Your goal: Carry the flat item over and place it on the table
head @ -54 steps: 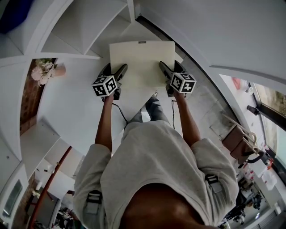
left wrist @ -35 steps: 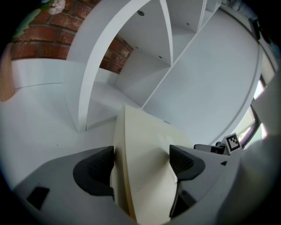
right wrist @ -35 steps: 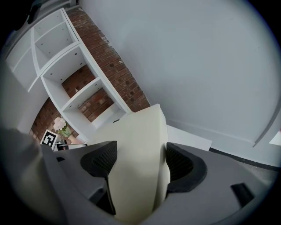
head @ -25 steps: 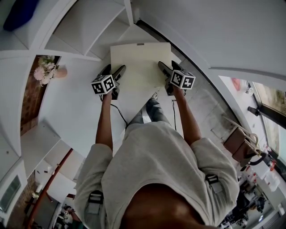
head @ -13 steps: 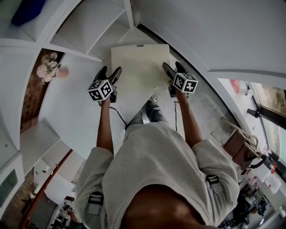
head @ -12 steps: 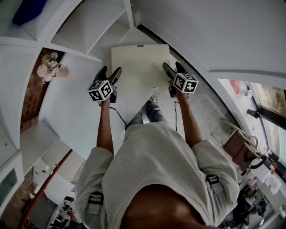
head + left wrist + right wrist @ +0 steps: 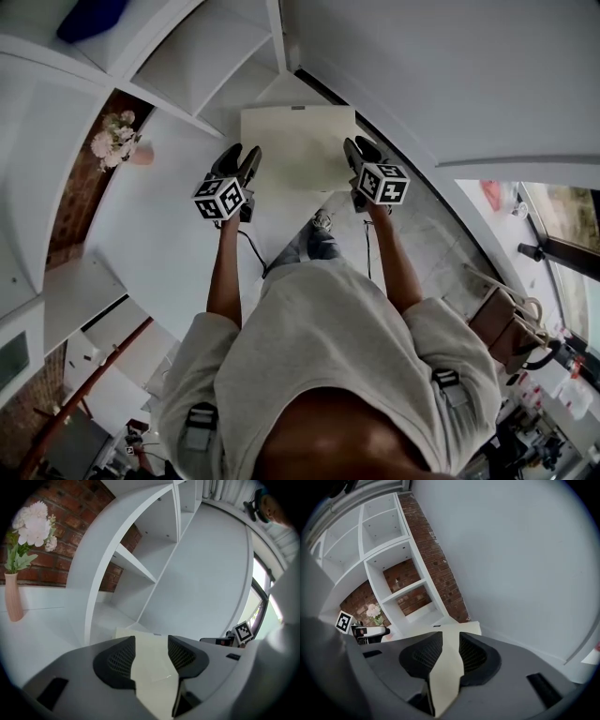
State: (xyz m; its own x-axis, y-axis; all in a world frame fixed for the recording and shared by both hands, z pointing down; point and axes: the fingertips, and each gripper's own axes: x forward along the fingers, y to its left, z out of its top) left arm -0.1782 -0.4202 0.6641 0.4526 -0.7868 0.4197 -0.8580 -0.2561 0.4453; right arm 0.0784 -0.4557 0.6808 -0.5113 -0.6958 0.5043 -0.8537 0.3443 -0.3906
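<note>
Both jaw pairs have just been closing — left gripper [image 7: 242,156] pinches the board [image 7: 298,145] at 9 o'clock, right gripper [image 7: 359,148] at 3 — so carrying can begin.

This looks like a living room in a home, or a room dressed up as one. White open shelves [image 7: 386,550] stand against a red brick wall [image 7: 436,569]. A slim pink vase [image 7: 13,603] of pale flowers [image 7: 30,522] sits on a long white tabletop [image 7: 159,244]. Around them are a plain white wall [image 7: 511,573], a pale tiled floor [image 7: 436,234] and a window [image 7: 562,211].
</note>
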